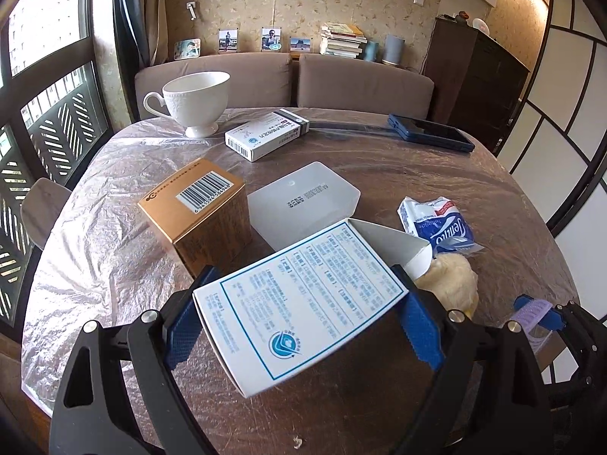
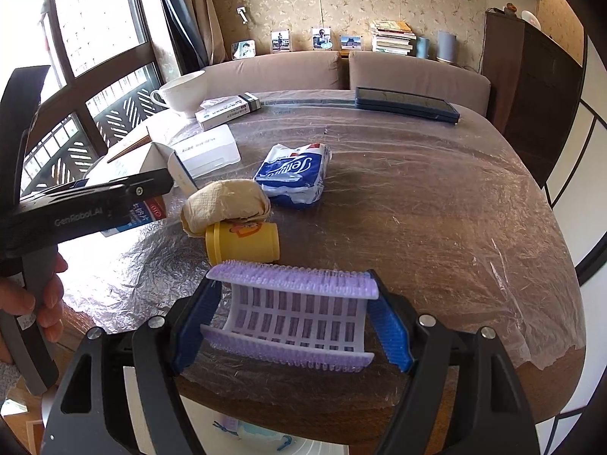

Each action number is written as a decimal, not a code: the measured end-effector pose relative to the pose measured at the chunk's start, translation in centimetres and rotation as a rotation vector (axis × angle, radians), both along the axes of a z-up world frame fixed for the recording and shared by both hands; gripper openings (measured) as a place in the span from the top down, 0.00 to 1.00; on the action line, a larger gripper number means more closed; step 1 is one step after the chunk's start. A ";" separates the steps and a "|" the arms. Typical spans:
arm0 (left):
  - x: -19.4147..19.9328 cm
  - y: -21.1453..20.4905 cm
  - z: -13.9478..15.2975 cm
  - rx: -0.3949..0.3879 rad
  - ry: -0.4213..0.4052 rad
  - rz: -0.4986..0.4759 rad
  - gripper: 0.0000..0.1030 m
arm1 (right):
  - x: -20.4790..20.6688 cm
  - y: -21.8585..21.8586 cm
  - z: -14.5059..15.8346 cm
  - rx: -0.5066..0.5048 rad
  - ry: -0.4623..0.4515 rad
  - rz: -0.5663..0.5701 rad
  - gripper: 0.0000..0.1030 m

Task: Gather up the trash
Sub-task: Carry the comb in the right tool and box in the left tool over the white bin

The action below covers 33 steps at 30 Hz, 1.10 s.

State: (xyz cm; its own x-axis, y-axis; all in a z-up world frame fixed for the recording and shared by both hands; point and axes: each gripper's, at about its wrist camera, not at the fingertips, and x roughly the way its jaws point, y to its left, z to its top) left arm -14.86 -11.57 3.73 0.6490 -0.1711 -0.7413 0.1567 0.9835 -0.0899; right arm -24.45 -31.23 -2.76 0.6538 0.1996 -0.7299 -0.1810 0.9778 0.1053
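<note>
Cardboard flexes little, so your left gripper [image 1: 303,326] clamps the opened white box [image 1: 299,303] widthwise, while your right gripper [image 2: 292,322] squeezes the purple bristled piece [image 2: 292,314], both lifted clear for binning.

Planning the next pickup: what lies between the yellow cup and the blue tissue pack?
A crumpled beige napkin lies between the yellow cup and the blue tissue pack, resting against the cup; the right wrist view shows it.

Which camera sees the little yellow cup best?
The right wrist view: the yellow cup lies on its side in plain sight beside the crumpled napkin. The left wrist view shows only a sliver at the napkin's lower edge.
</note>
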 end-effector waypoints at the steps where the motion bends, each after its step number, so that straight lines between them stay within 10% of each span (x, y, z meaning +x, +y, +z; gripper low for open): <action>1: -0.1 0.0 0.0 0.000 0.001 -0.001 0.13 | 0.0 0.0 0.1 0.000 0.001 0.000 0.27; 33: -7.7 1.6 0.6 -0.024 0.034 -0.009 0.12 | -1.9 -0.7 0.9 0.024 0.010 0.008 0.27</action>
